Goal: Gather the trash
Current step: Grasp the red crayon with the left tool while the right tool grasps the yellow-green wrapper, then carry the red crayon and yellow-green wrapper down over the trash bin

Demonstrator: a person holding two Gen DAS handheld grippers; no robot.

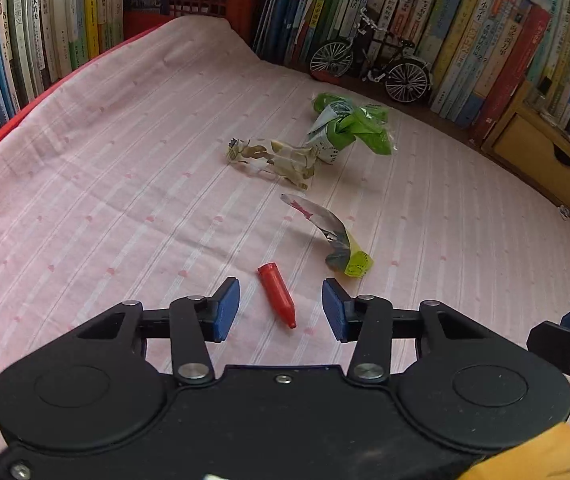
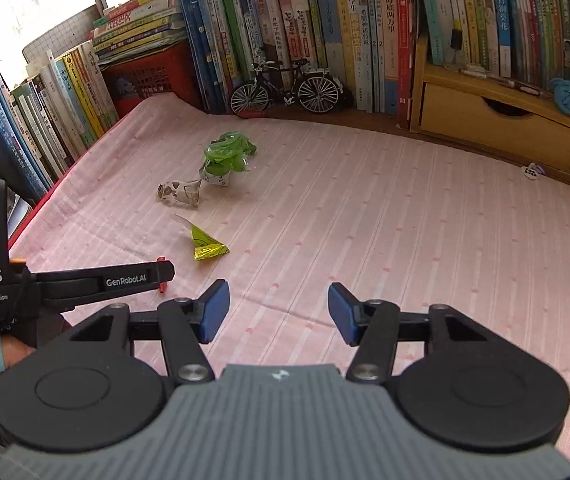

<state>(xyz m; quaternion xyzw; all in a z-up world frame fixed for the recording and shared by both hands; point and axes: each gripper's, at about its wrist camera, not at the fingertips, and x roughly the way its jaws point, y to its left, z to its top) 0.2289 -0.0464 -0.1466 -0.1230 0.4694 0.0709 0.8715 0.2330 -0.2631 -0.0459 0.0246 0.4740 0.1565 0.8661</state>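
On the pink striped cloth [image 1: 105, 200] lies a small red pointed cap [image 1: 277, 296], between the blue pads of my left gripper [image 1: 281, 309], which is open and not touching it. Beyond it are a silver and yellow wrapper [image 1: 333, 236], a clear printed wrapper [image 1: 273, 158] and a crumpled green wrapper [image 1: 349, 124]. The right wrist view shows the same wrappers, green [image 2: 227, 156], clear [image 2: 179, 194] and yellow [image 2: 207, 244]. There a finger [image 2: 125, 278] of the left gripper hides most of the cap. My right gripper [image 2: 279, 311] is open over bare cloth.
Rows of upright books [image 2: 325, 32] line the back and left. A model bicycle [image 2: 285, 86] and a red crate [image 2: 145, 76] stand against them. A wooden drawer box [image 2: 497, 120] sits at the right, with a small white scrap [image 2: 533, 171] before it.
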